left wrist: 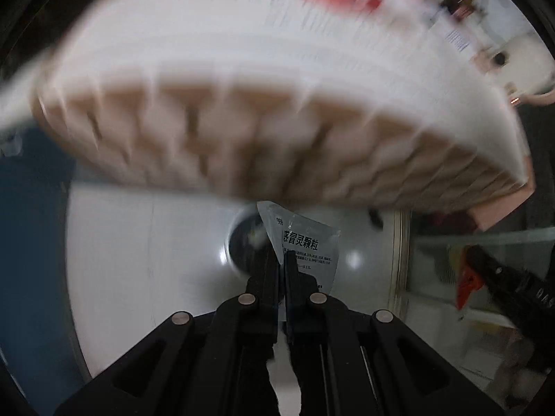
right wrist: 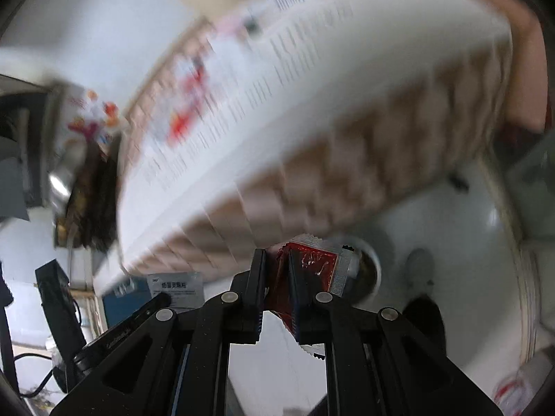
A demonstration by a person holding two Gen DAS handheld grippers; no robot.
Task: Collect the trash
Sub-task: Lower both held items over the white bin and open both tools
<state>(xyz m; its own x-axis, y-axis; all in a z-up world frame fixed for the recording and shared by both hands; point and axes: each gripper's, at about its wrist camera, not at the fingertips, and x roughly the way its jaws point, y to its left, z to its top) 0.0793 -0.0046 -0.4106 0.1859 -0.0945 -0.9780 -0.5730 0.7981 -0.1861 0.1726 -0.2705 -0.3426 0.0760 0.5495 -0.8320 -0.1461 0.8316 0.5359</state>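
We see a silver sachet [left wrist: 305, 246] printed with black characters pinched by one lower corner in the left gripper [left wrist: 281, 267], whose jaws are closed almost fully on it; its long axis rises away from the jaws, tilted a little, its top corner pointing toward the blurred cardboard box [left wrist: 260, 145] just above. Below and behind the sachet lies a white round basin [left wrist: 138, 260] with a dark opening at its middle. In the right wrist view we see a red packet [right wrist: 312, 260] with a crimped silver edge clamped in the right gripper [right wrist: 277, 270], the jaws narrowly apart around it; its long axis runs sideways, the crimped end pointing right, above the same basin [right wrist: 468, 260]. The box [right wrist: 277, 121] looms over this packet too, too blurred to read.
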